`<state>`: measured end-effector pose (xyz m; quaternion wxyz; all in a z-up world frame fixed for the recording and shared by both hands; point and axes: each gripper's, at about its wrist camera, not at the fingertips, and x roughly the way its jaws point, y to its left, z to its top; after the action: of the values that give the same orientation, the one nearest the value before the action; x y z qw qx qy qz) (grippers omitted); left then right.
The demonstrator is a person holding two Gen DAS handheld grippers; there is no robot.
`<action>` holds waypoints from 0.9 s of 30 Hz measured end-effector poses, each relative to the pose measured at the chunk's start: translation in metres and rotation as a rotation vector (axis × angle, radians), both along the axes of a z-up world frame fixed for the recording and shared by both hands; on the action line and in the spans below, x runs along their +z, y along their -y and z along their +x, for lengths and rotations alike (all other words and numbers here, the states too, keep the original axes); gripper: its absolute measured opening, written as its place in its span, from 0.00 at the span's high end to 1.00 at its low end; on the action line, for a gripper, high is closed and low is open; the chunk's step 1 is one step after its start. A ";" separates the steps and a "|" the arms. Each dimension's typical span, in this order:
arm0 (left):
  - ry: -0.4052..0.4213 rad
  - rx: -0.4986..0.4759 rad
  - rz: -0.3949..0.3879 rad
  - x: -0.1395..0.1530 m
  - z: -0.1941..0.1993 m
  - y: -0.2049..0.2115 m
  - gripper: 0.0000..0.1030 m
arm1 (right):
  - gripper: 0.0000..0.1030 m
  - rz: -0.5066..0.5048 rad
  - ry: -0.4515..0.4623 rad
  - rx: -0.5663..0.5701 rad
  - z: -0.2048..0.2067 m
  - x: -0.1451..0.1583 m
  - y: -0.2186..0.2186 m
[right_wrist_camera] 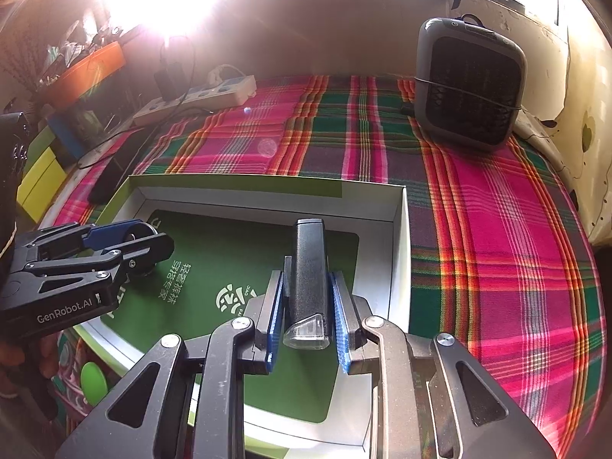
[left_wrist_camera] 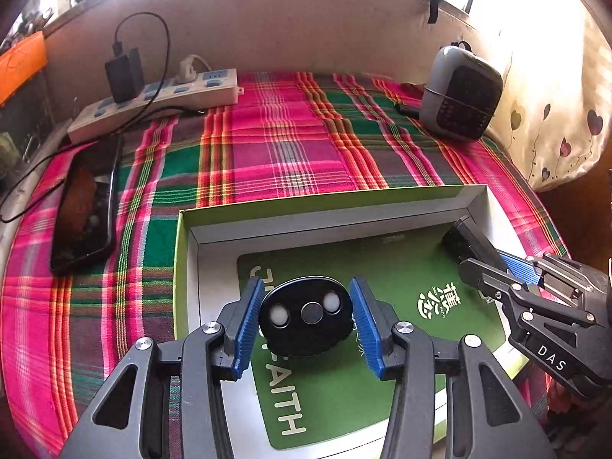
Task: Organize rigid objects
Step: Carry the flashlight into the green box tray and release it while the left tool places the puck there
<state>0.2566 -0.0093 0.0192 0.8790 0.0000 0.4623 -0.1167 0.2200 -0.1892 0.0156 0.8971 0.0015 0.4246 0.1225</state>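
Left gripper (left_wrist_camera: 306, 315) is clamped on a black oval device (left_wrist_camera: 306, 315) with two pale round lenses, its blue pads (left_wrist_camera: 248, 321) pressing both sides, held above the green card (left_wrist_camera: 401, 287) lining the open white box (left_wrist_camera: 187, 267). Right gripper (right_wrist_camera: 306, 317) is clamped on a slim black bar-shaped device (right_wrist_camera: 308, 271) with a clear tip, also over the box interior, toward its right wall. The box sits on a plaid-covered table (left_wrist_camera: 267, 145). Behind it: a power strip (left_wrist_camera: 153, 99) at left, a phone (left_wrist_camera: 82, 218) beside the box, a grey fan unit (right_wrist_camera: 466, 80) at right.
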 end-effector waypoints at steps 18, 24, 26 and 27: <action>0.016 0.007 0.016 0.007 -0.014 -0.003 0.45 | 0.64 0.027 0.019 0.001 -0.006 0.006 0.001; 0.045 0.014 0.025 0.018 -0.029 -0.006 0.44 | 0.52 0.038 0.039 0.001 -0.016 0.016 0.002; 0.061 0.019 0.034 0.023 -0.036 -0.007 0.44 | 0.52 0.041 0.045 -0.005 -0.022 0.019 0.004; 0.068 0.021 0.040 0.025 -0.039 -0.007 0.44 | 0.52 0.045 0.048 -0.006 -0.025 0.021 0.005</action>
<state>0.2171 -0.0025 0.0438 0.8951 0.0167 0.4345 -0.0983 0.1954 -0.1940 0.0365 0.9072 0.0200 0.4000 0.1291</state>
